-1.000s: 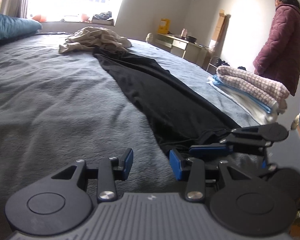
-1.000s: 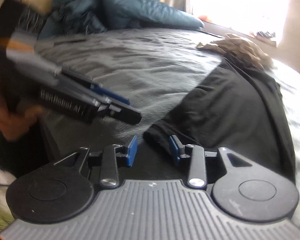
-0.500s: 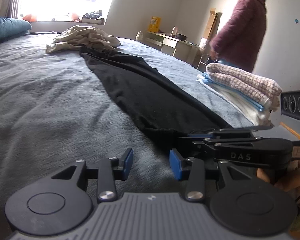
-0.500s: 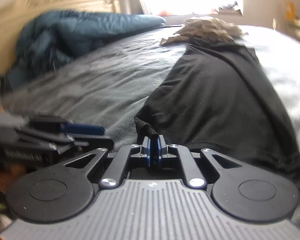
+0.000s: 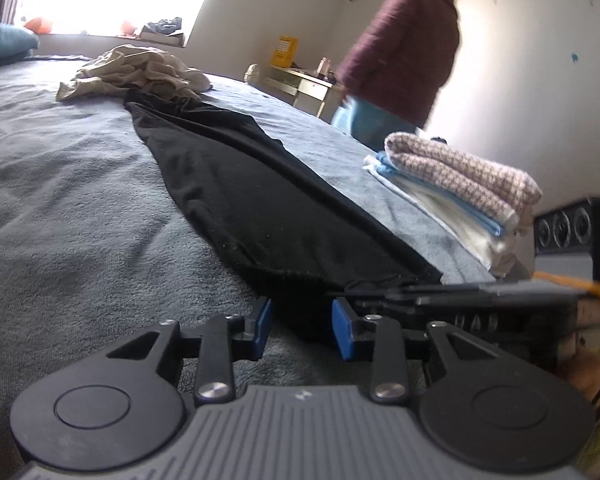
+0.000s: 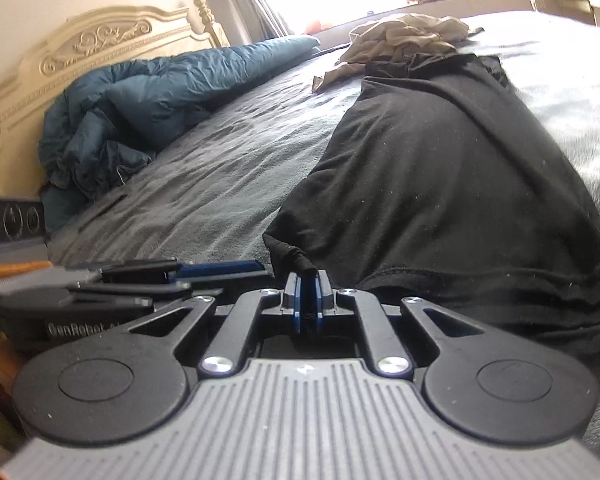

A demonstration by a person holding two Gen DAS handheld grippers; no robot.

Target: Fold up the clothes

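A long black garment [image 5: 236, 188] lies spread lengthwise on the grey bed [image 5: 60, 200]; it also shows in the right wrist view [image 6: 440, 168]. My left gripper [image 5: 302, 330] is open, its blue pads straddling the garment's near hem just above the bed. My right gripper [image 6: 307, 298] is shut on a pinched corner of the black garment's near hem. The right gripper shows side-on in the left wrist view [image 5: 452, 300]. The left gripper shows at the left of the right wrist view [image 6: 148, 276].
A crumpled beige garment [image 5: 140, 70] lies at the black garment's far end. A folded stack of clothes [image 5: 460, 188] sits at the bed's right edge. A person in a maroon coat [image 5: 404, 48] stands beyond it. A teal duvet [image 6: 148, 100] lies by the headboard [image 6: 72, 52].
My right gripper closed on the black garment's hem corner. My left gripper moved forward and now straddles the hem, still open. The person walked further from the bed.
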